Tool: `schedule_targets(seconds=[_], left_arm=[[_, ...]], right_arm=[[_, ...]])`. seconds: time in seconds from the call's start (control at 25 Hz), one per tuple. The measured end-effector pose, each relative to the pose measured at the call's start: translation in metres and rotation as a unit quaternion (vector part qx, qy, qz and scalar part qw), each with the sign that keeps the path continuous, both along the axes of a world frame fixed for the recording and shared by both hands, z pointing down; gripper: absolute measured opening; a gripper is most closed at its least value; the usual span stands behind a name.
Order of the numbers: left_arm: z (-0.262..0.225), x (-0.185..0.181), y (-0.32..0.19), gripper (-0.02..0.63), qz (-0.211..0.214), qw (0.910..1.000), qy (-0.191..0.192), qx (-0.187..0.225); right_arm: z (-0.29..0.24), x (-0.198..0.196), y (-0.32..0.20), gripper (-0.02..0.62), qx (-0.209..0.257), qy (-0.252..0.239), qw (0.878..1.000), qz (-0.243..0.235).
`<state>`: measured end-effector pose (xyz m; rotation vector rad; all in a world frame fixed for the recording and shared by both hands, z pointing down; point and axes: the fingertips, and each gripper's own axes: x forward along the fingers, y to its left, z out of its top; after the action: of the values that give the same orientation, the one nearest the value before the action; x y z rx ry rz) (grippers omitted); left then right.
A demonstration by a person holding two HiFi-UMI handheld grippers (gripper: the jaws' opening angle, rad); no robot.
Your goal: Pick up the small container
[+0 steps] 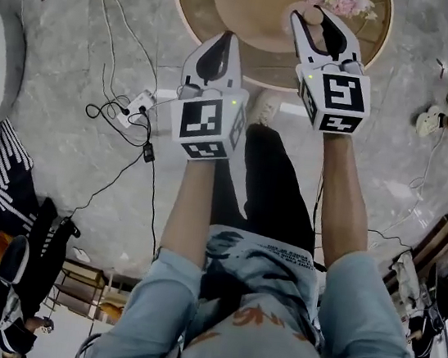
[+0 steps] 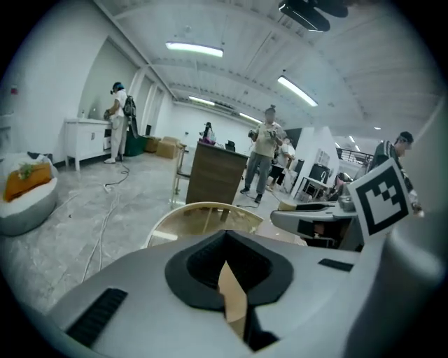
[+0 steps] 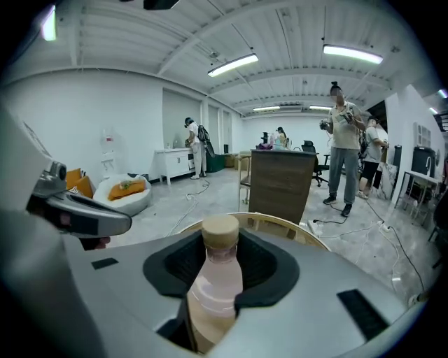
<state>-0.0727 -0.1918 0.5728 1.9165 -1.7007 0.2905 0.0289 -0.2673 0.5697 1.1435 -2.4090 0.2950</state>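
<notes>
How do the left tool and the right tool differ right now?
The right tool is clamped on a small pink bottle with a tan cap, while the left tool is closed on nothing. The right tool reaches farther over the round wooden table, whereas the left tool sits at its near edge. Both point forward, away from the person.

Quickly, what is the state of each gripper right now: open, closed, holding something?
Left gripper: closed, nothing between the jaws.
Right gripper: closed on the small container, a pale bottle with a tan cap.
</notes>
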Motion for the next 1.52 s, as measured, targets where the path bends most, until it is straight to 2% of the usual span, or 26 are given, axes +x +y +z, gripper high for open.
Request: schedule_targets(seconds=[0.36, 0.56, 0.76, 0.96, 1.2, 1.4, 1.52], left_arm=[[-0.120, 0.001, 0.005, 0.023, -0.066, 0.9966, 0.003, 0.049], [-0.190, 0.002, 0.031, 0.025, -0.131, 0.9880, 0.039, 0.073], [-0.255, 0.015, 0.029, 0.024, -0.107, 0.9878, 0.017, 0.112], [-0.310, 0.044, 0.015, 0.023, -0.072, 0.9848, -0.011, 0.158], [-0.347, 0.065, 0.015, 0.024, -0.033, 0.9805, -0.062, 0.184], [-0.372, 0.071, 0.014, 0.023, -0.027, 0.9732, -0.097, 0.207], [-0.380, 0.079, 0.011, 0.024, -0.020, 0.9708, -0.103, 0.216]], right_arm=[[-0.125, 0.024, 0.020, 0.149, 0.032, -0.034, 0.999, -0.012], [-0.200, 0.046, 0.043, 0.149, 0.053, -0.053, 0.997, -0.013], [-0.268, 0.056, 0.049, 0.149, 0.074, -0.095, 0.993, -0.011], [-0.322, 0.061, 0.049, 0.149, 0.108, -0.103, 0.988, -0.029], [-0.354, 0.070, 0.064, 0.149, 0.140, -0.098, 0.984, -0.054], [-0.378, 0.083, 0.072, 0.149, 0.140, -0.175, 0.972, -0.073], [-0.385, 0.089, 0.072, 0.149, 0.149, -0.172, 0.971, -0.070]])
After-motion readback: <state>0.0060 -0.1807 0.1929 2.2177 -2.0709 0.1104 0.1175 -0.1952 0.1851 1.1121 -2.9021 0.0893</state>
